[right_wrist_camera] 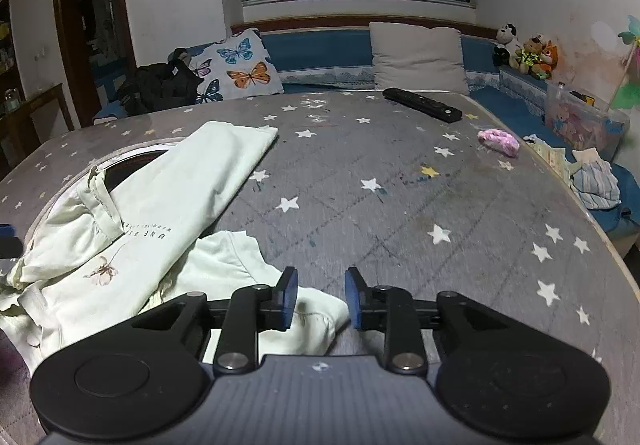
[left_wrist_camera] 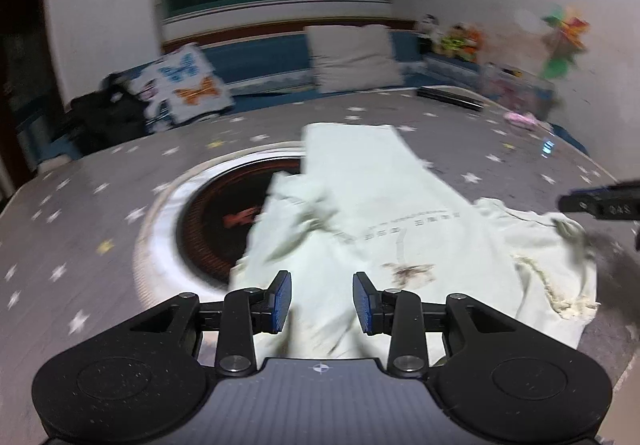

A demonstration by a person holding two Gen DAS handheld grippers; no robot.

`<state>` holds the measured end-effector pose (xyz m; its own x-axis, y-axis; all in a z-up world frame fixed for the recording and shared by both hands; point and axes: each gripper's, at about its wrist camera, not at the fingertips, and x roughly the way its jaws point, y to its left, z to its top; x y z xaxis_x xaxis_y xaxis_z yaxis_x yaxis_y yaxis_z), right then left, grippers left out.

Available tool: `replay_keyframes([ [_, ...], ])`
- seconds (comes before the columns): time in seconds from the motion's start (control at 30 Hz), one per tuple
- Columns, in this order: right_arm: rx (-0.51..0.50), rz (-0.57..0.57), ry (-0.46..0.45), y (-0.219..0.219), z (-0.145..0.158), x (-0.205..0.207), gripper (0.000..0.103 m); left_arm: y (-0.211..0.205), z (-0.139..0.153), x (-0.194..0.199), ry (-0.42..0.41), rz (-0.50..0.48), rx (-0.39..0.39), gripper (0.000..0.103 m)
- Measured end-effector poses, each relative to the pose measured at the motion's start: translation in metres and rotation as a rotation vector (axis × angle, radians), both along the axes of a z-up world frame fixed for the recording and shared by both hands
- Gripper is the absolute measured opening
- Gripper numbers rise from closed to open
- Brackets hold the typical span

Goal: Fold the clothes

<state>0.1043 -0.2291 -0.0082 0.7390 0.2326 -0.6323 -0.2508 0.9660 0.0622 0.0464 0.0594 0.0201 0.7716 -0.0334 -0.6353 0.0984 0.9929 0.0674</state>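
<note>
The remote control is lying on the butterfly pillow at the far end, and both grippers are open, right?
Not quite. In the right wrist view the remote control lies on the star-patterned table, not the butterfly pillow. Both the left gripper and right gripper are open.

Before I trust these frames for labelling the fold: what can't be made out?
- Left wrist view: motion blur smears the garment print.
- Same view: right gripper cut off by the edge.
- Right wrist view: the gripper body hides the garment's near hem.
- Round inset: mostly covered.

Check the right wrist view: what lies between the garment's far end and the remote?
Only bare star-print cover separates the pale garment from the remote.
</note>
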Motion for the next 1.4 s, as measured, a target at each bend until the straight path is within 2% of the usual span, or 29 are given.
replay_keyframes([
  [0.2,-0.004,0.040,0.022,0.010,-0.008,0.010,0.031,-0.022,-0.022,0.032,0.050,-0.082,0.056,0.037],
  [0.27,0.000,0.057,0.033,0.015,-0.011,0.015,0.035,-0.024,-0.029,0.037,0.068,-0.090,0.059,0.037],
  [0.43,-0.008,0.088,0.045,0.026,-0.017,0.023,0.036,-0.024,-0.039,0.052,0.089,-0.087,0.068,0.037],
  [0.63,-0.014,0.099,0.060,0.034,-0.024,0.030,0.036,-0.018,-0.042,0.065,0.086,-0.065,0.039,0.036],
  [0.67,-0.016,0.101,0.061,0.034,-0.024,0.030,0.036,-0.017,-0.042,0.068,0.087,-0.062,0.032,0.029],
  [0.7,-0.018,0.103,0.061,0.035,-0.025,0.031,0.036,-0.015,-0.042,0.070,0.088,-0.059,0.025,0.015],
  [0.77,-0.021,0.106,0.062,0.036,-0.025,0.031,0.036,-0.011,-0.042,0.071,0.088,-0.043,0.007,0.007],
  [0.8,-0.022,0.107,0.062,0.036,-0.026,0.031,0.036,-0.008,-0.041,0.071,0.081,-0.031,-0.001,0.003],
  [0.9,-0.027,0.110,0.061,0.037,-0.026,0.031,0.033,0.004,-0.029,0.062,0.038,0.027,-0.025,0.001],
  [1.1,-0.008,0.107,0.065,0.035,-0.025,0.030,0.035,0.048,0.002,0.037,-0.065,0.195,-0.087,0.001],
  [1.2,-0.023,0.119,0.058,0.037,-0.026,0.027,0.034,0.074,0.008,0.021,-0.086,0.284,-0.104,0.001],
  [1.27,-0.035,0.128,0.052,0.039,-0.027,0.024,0.021,0.090,0.012,0.011,-0.098,0.344,-0.115,0.001],
  [1.37,-0.024,0.128,0.054,0.037,-0.025,0.021,0.011,0.114,0.015,-0.005,-0.111,0.429,-0.133,0.000],
  [1.4,-0.022,0.123,0.049,0.036,-0.024,0.019,0.010,0.121,0.014,-0.010,-0.109,0.454,-0.139,0.000],
])
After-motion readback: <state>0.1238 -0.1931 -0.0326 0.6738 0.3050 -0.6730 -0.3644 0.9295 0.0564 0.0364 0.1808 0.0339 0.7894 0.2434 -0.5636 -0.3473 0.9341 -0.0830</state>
